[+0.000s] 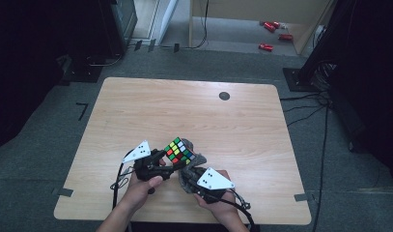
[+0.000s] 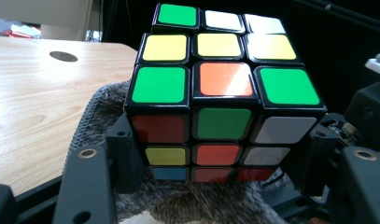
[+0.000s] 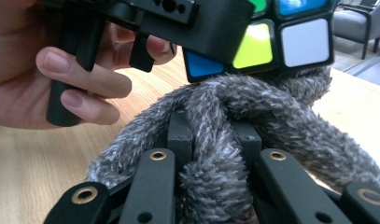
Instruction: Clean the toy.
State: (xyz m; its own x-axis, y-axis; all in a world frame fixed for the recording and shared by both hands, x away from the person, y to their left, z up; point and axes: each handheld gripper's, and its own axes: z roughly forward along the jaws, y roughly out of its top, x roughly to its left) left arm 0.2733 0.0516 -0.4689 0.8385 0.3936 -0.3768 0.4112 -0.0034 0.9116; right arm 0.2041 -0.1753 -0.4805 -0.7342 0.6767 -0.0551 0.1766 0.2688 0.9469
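Observation:
A scrambled Rubik's cube [image 1: 179,151] is held just above the wooden table near its front edge. My left gripper [image 1: 171,160] is shut on the cube's lower layers; in the left gripper view its jaws press the cube [image 2: 220,93] from both sides. A grey fuzzy cloth [image 1: 197,159] lies against the cube's underside and right side. My right gripper [image 1: 191,170] is shut on that cloth, which bunches between its jaws [image 3: 215,140] in the right gripper view, right below the cube [image 3: 271,42]. The cloth [image 2: 99,107] also wraps behind the cube.
The table [image 1: 136,106] has a round dark hole [image 1: 224,95] near its far edge. Red cans [image 1: 272,26] lie on the floor beyond it. Cables trail across the carpet at the right. A hand [image 3: 61,79] grips the left gripper's handle close to my right jaws.

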